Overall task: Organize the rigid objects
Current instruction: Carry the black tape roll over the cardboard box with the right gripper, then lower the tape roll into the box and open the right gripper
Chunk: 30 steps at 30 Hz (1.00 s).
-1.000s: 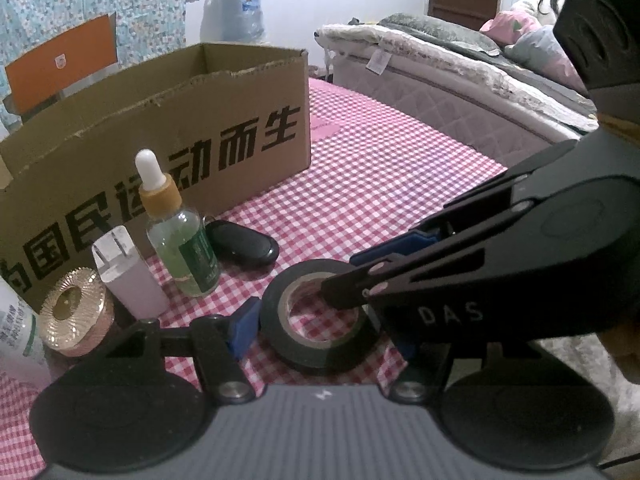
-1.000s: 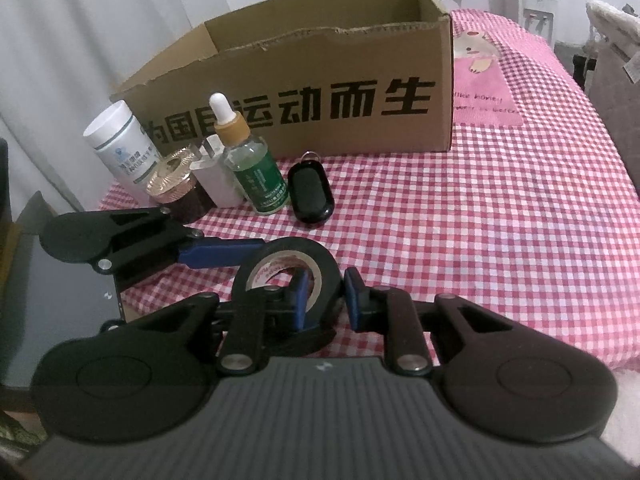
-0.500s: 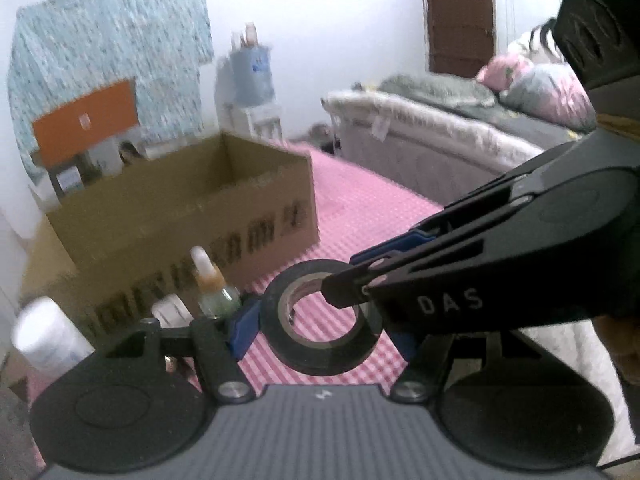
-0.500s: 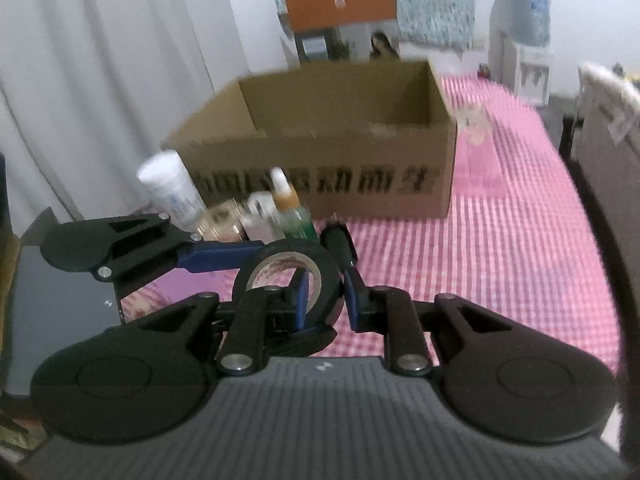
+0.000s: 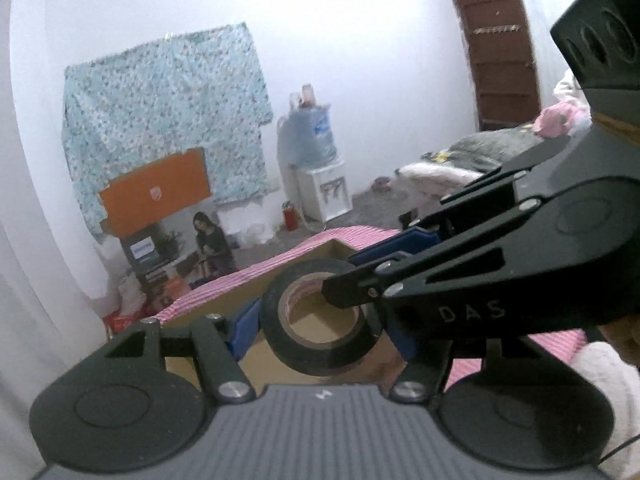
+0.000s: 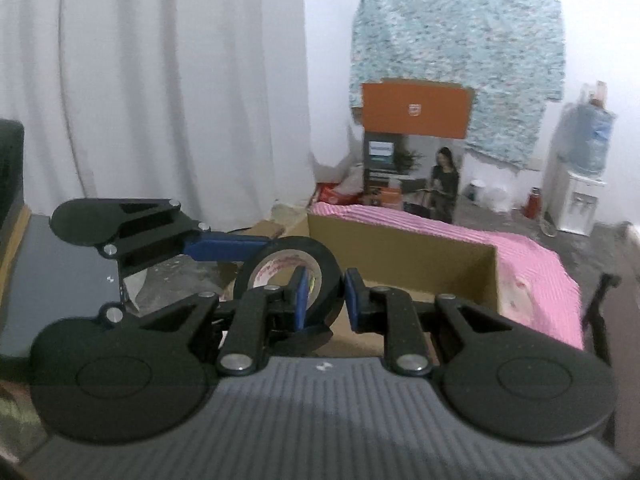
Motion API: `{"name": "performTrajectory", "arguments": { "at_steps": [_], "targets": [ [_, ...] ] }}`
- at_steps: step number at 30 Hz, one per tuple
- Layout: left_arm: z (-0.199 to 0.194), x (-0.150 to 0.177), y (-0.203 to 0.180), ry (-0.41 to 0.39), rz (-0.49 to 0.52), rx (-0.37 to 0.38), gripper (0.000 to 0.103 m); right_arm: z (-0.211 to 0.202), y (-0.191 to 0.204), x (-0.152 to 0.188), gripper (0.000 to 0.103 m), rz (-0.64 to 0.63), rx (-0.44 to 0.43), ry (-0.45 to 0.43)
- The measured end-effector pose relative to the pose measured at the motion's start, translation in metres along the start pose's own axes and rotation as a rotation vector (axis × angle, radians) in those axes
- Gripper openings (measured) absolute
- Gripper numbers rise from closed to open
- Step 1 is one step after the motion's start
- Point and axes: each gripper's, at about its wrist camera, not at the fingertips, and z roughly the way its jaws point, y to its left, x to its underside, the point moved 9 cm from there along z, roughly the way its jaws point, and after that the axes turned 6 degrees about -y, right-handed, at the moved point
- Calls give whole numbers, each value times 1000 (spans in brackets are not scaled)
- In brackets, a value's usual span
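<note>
Black tape roll (image 5: 320, 322) held aloft over the cardboard box (image 6: 400, 248): left gripper (image 5: 320, 330) spans its outside, right gripper (image 6: 325, 300) pinches its wall. Uneven release could drop it outside the box.

- The worktop (image 6: 532, 256) is covered with a pink-and-white checked cloth (image 5: 280, 264); only a strip of it shows in either wrist view, and its far edge drops off towards the floor.
- An open brown cardboard box (image 6: 400, 248) stands directly on the cloth, its inner walls showing.
- Beyond the worktop, the grey floor (image 6: 624, 248) carries a white water dispenser (image 6: 576, 204) and a small red bottle (image 6: 532, 202).
</note>
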Motion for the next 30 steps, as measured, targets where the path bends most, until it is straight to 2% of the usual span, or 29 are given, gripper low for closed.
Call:
{"name": "performTrajectory", "arguments": {
  "at_steps": [3,6,11,17,23,28,30],
  "targets": [
    [36,1,30,86,-35,17,68,45,-13,-18,19,14,-43,68],
    [80,13,56,196,-90,41,68,100,-31,-22,19,90,-97,176],
    [154,50,88,390,-145,71,68,196,-65,-1,19,266,-167,373],
    [220,100,107,583,-166,85,68,277,-89,39,18,372,-173,532],
    [252,119,116,676,-156,61,68,316,-95,58,18,383,-170,589],
    [260,120,119,685,-111,24,68,325,-98,62,21,406,-181,589],
    [258,118,117,684,-111,21,69,324,-102,65,25,416,-185,593]
  ]
}}
